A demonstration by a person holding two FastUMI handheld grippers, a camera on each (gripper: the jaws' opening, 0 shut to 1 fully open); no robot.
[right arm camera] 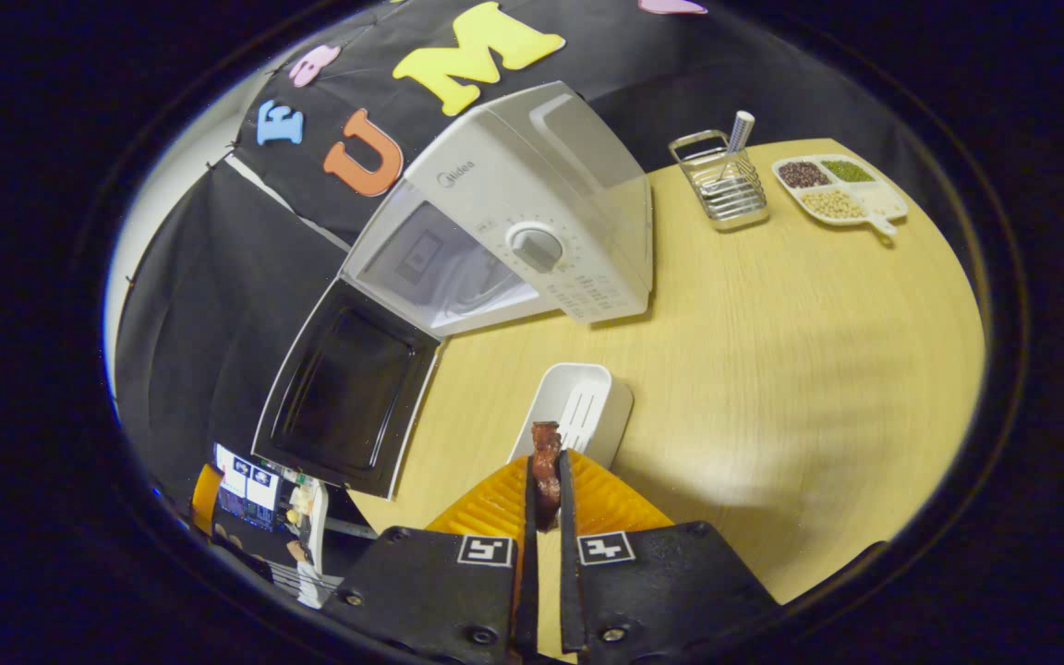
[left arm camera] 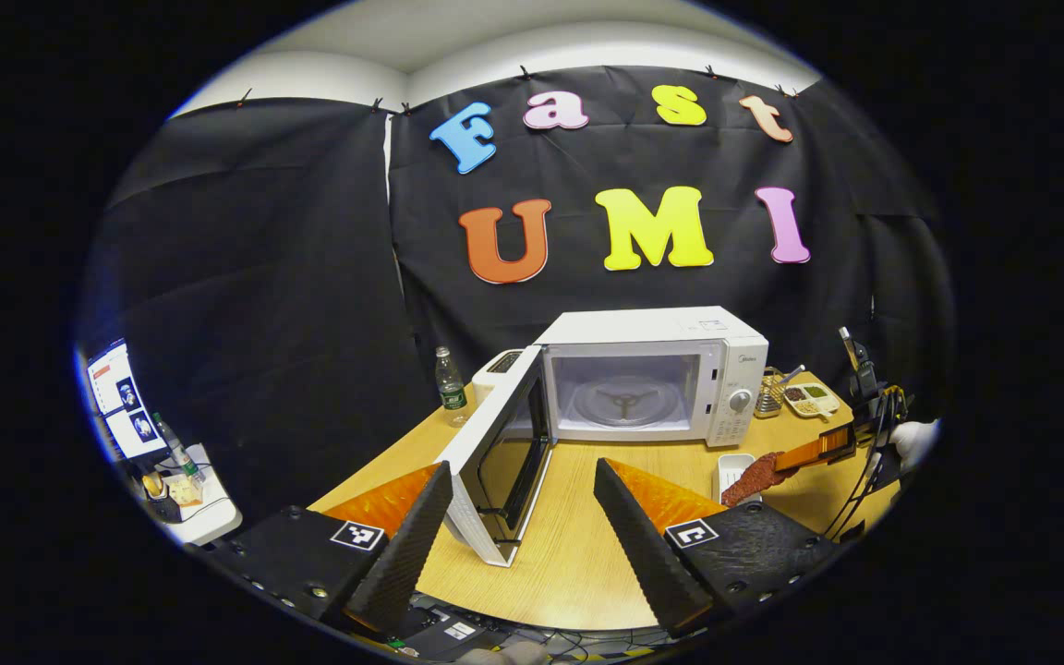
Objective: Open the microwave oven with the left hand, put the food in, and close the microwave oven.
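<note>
In the left gripper view a bottle (left arm camera: 450, 385) stands at the left on the tabletop (left arm camera: 578, 545), just beside the microwave oven (left arm camera: 657, 374). The oven's door (left arm camera: 495, 462) swings wide, reaching between the fingers of the left claw (left arm camera: 527, 545), which is spread open and empty. Right of the oven sit a white tray (left arm camera: 733, 471), a wire rack (right arm camera: 721, 180) and a divided dish (right arm camera: 839, 189). The right claw (right arm camera: 543, 480) is closed on the food (right arm camera: 546, 466), a flat reddish-brown piece held just above the tray, in front of the oven.
</note>
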